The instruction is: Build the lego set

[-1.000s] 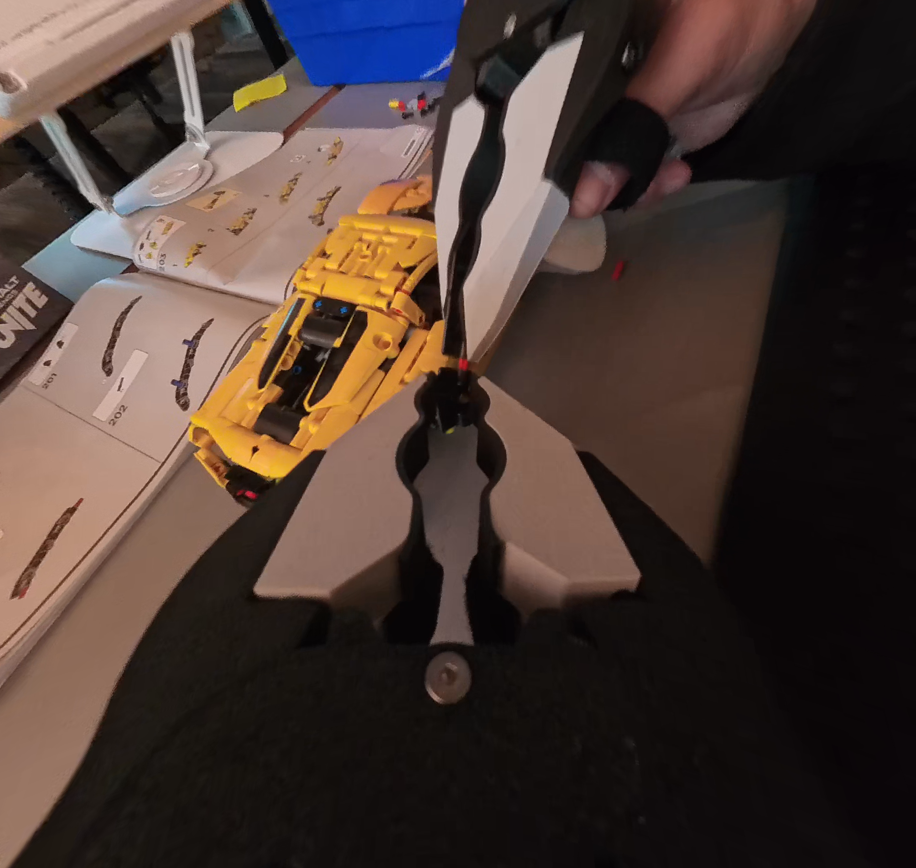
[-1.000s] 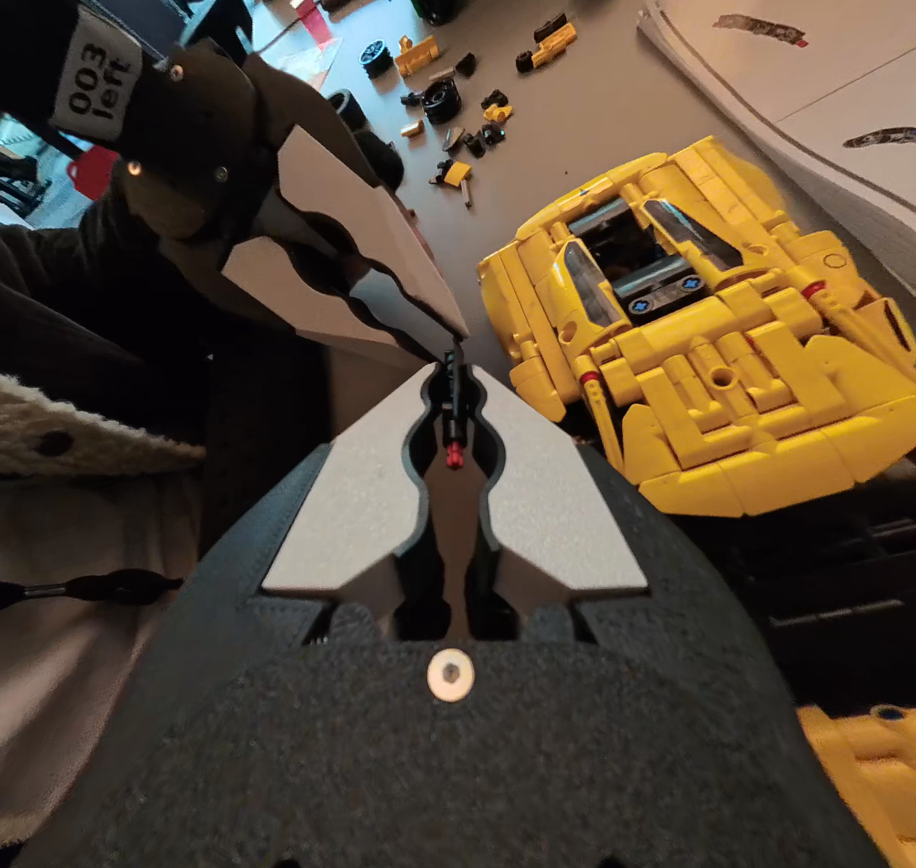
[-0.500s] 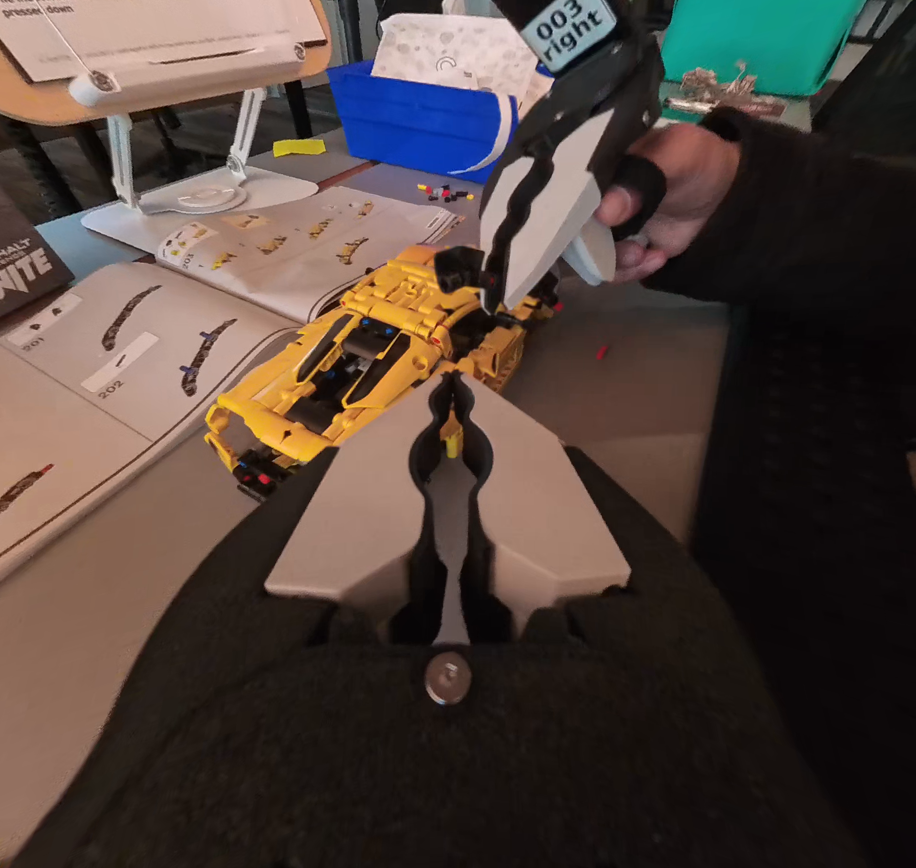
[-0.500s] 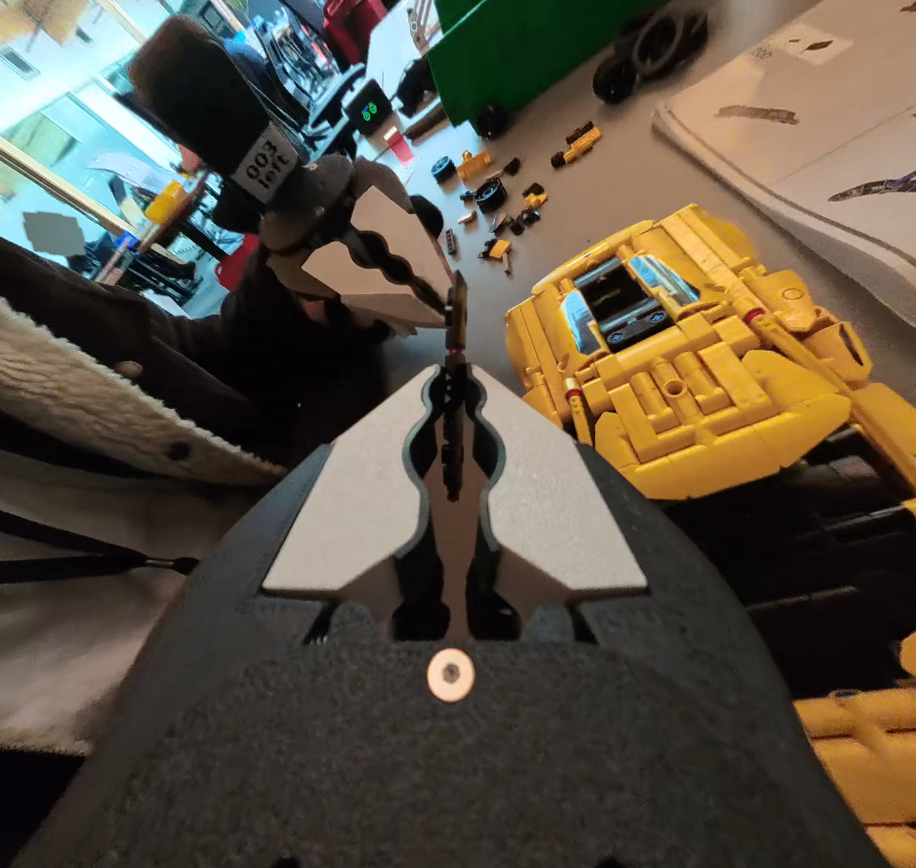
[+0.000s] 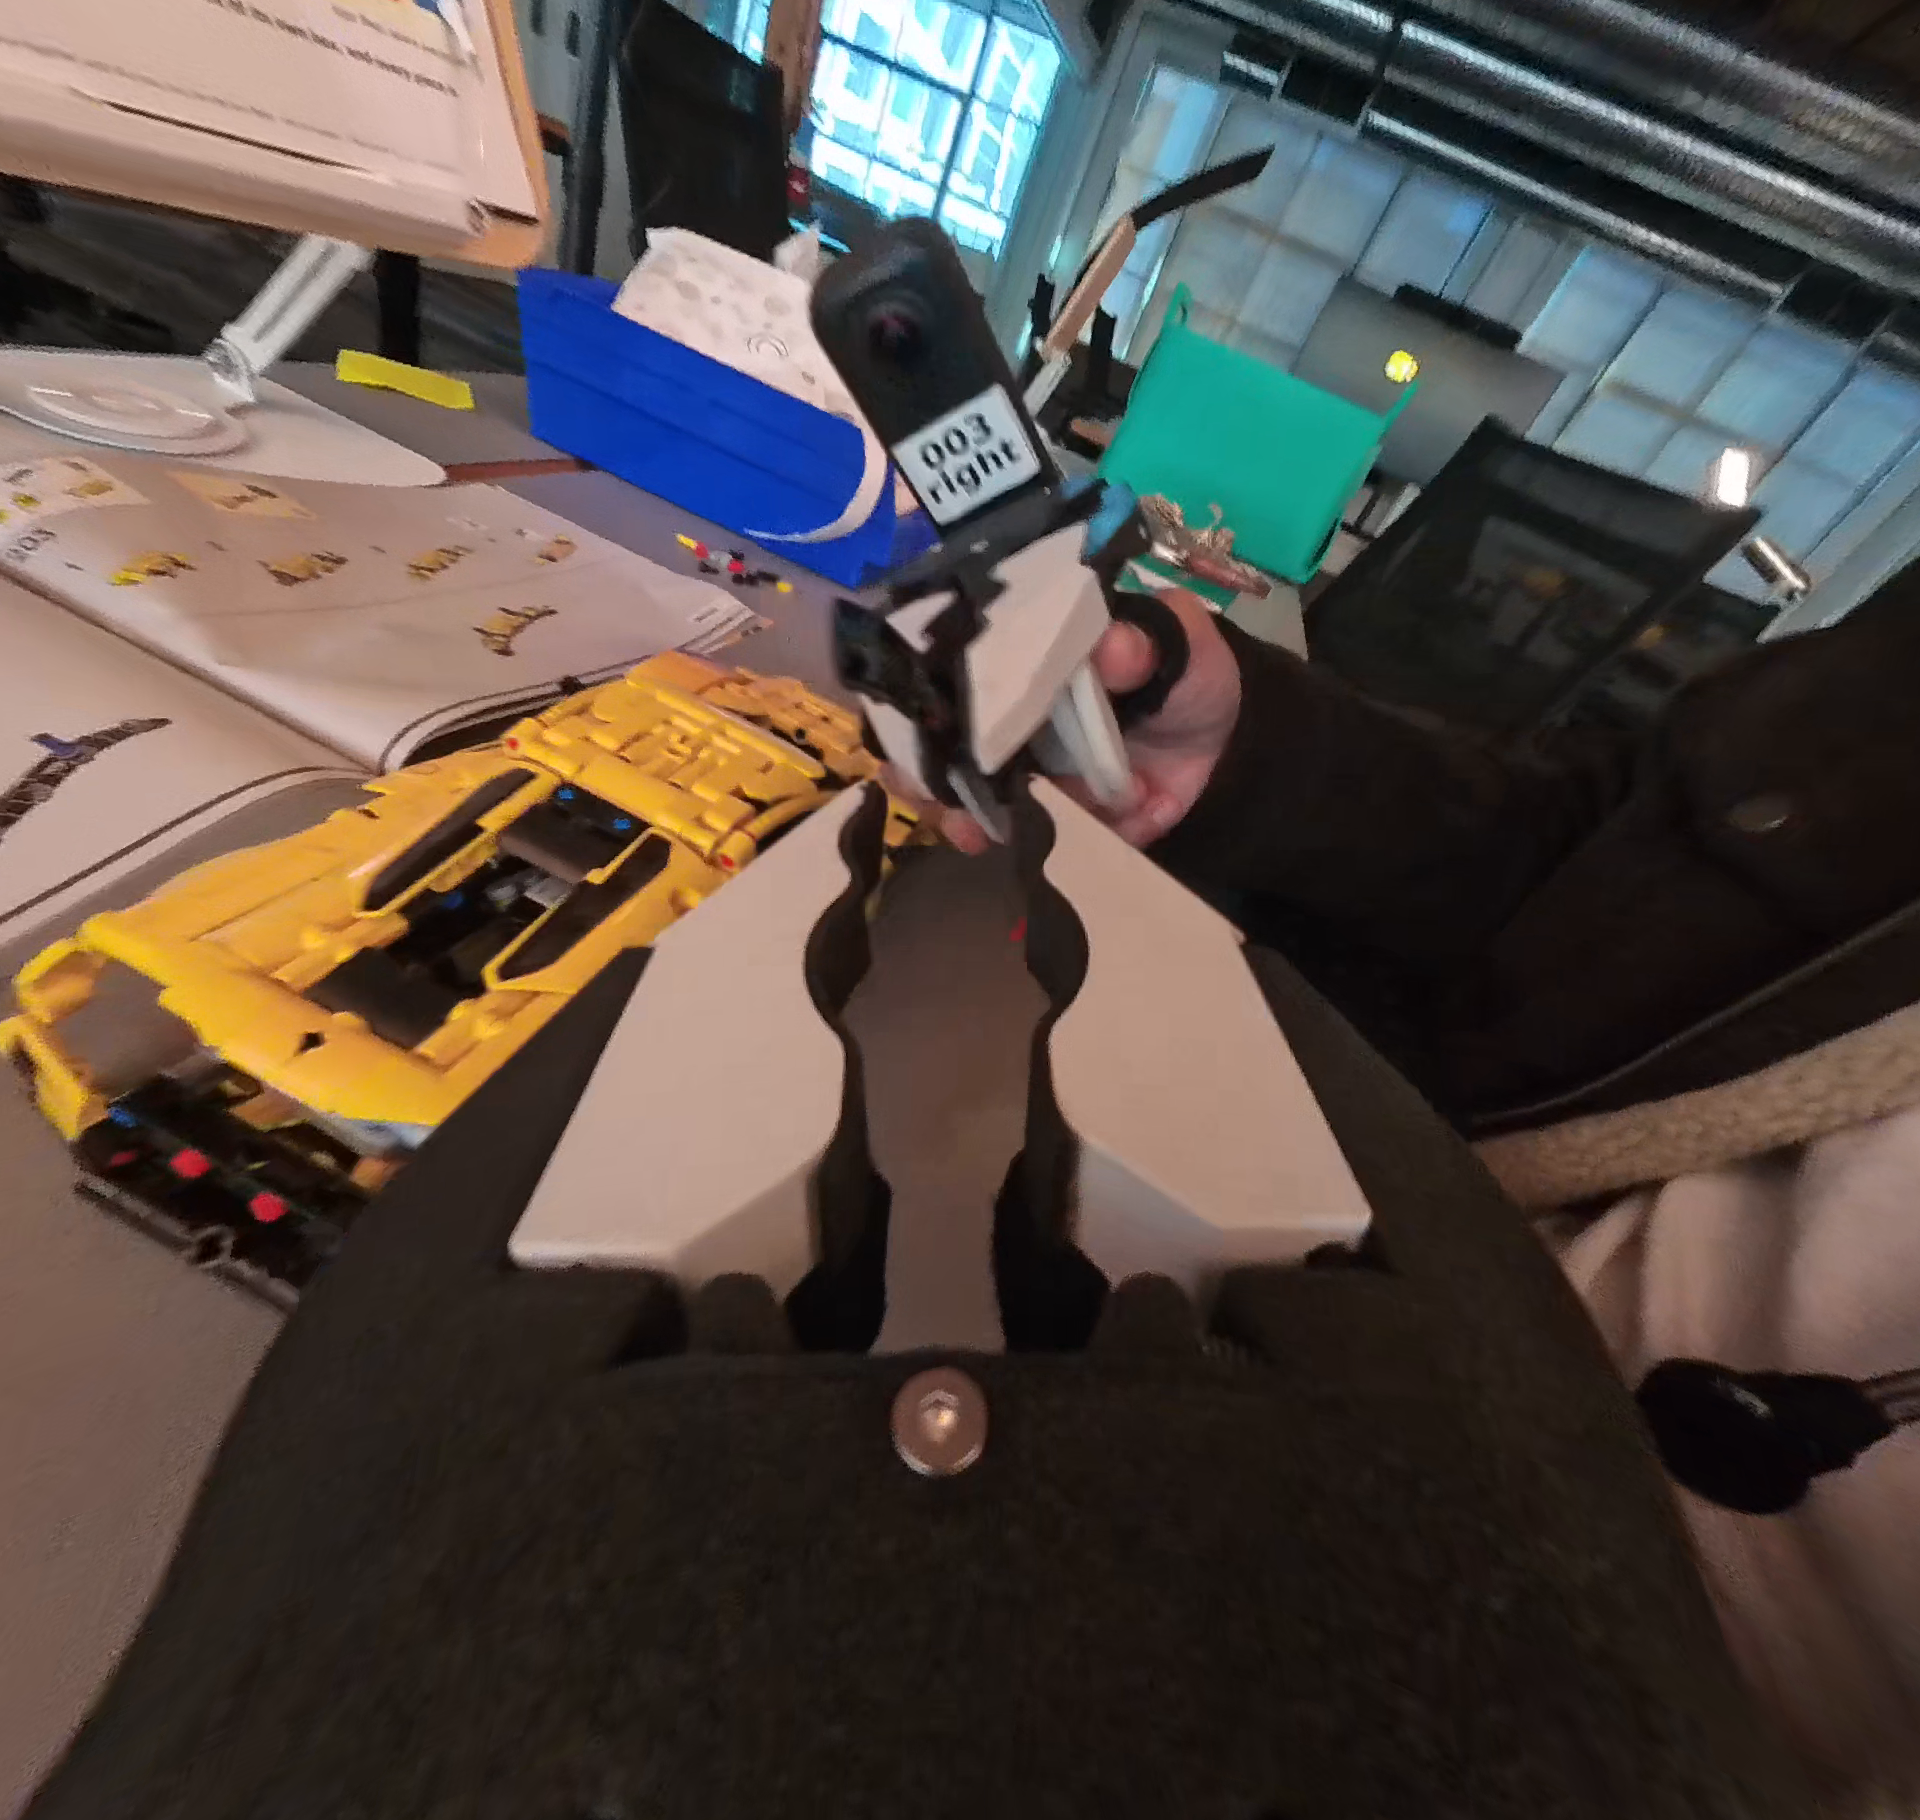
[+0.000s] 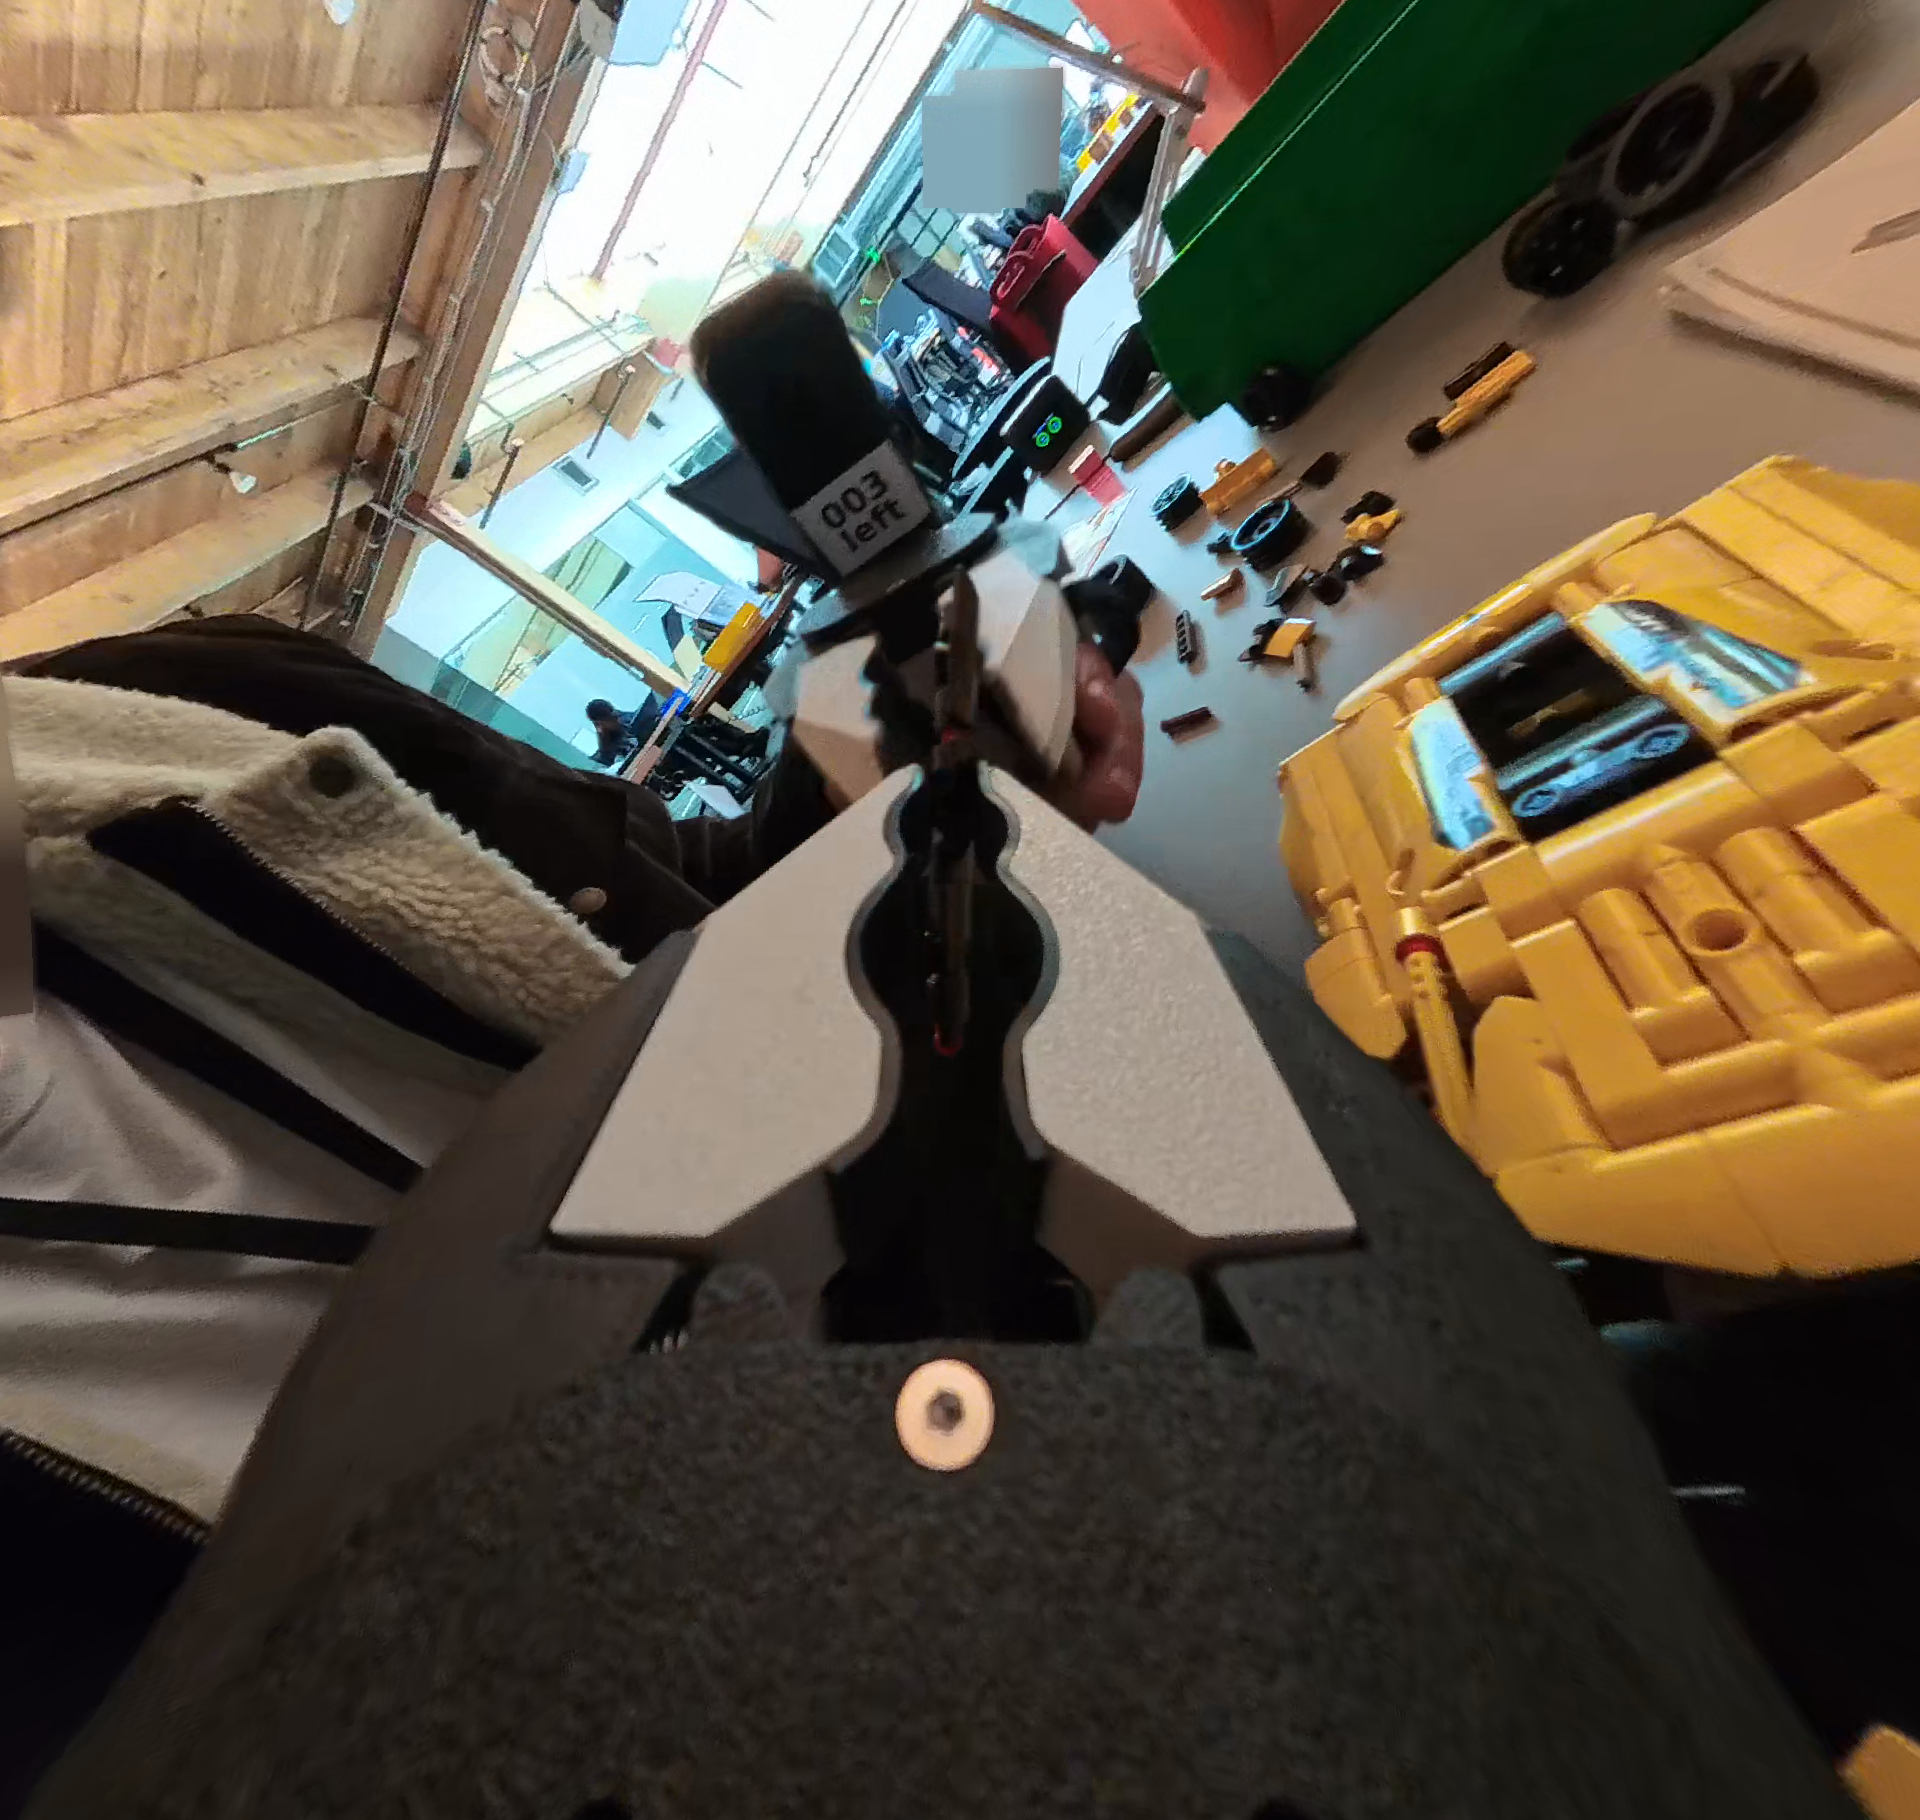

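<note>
A yellow Lego car [image 5: 416, 929] lies on the grey table; it also shows in the right wrist view [image 6: 1621, 939]. My right gripper [image 6: 948, 783] is shut on a thin black Lego piece [image 6: 951, 897] with a red pin, which sticks out past the fingertips. My left gripper [image 5: 945, 804] is open and empty, its jaws wide apart. The two grippers face each other above the table, beside the car. The right gripper's tip [image 5: 971, 794] sits between the left fingertips. The left gripper [image 6: 930, 700] stands open on either side of the black piece's far end.
An open instruction booklet [image 5: 364, 586], a blue bin [image 5: 675, 420] and a document stand [image 5: 260, 56] lie behind the car. A green bin [image 6: 1455, 139], black wheels [image 6: 1662, 149] and several loose small pieces [image 6: 1278, 544] are on the table's other side. A person's jacket is close by.
Both grippers have risen and tilted up away from the table. My left gripper has gone from shut to open. My right gripper still holds the black piece.
</note>
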Motion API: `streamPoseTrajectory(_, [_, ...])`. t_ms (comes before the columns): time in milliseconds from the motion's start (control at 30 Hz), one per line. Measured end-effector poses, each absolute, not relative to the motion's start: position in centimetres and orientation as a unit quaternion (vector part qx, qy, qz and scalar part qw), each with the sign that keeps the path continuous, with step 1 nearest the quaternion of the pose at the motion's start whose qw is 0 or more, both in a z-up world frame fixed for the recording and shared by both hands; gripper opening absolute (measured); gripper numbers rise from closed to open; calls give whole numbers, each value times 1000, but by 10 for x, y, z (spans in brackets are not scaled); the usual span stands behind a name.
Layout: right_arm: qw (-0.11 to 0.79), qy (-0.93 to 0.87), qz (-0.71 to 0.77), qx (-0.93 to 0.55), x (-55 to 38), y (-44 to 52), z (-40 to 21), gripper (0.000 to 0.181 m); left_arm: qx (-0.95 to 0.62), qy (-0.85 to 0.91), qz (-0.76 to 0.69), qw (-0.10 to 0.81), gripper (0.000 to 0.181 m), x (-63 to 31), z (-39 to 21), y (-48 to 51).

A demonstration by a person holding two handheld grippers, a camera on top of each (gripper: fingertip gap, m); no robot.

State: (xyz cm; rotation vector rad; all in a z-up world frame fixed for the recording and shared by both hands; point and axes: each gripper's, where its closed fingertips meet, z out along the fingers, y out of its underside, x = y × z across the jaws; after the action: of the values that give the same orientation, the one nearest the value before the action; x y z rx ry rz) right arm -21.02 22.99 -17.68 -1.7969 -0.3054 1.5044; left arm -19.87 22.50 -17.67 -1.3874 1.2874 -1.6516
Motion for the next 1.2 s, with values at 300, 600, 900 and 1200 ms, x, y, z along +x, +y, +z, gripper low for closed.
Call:
streamPoseTrajectory(300, [369,-156,532,-746,-217,227,-195,8,-522,426,-671,309,16,-210,-161,245])
streamPoseTrajectory(600, [346,-159,531,-757,-220,223,-199,7,-531,460,-630,330,0,-211,-172,245])
streamPoseTrajectory(900, [317,-174,523,-772,-228,218,-212,7,-517,513,-588,352,0,-210,-179,237])
streamPoseTrajectory(1200, [305,-166,517,-782,-226,220,-222,7,-515,547,-546,372,0,-210,-189,237])
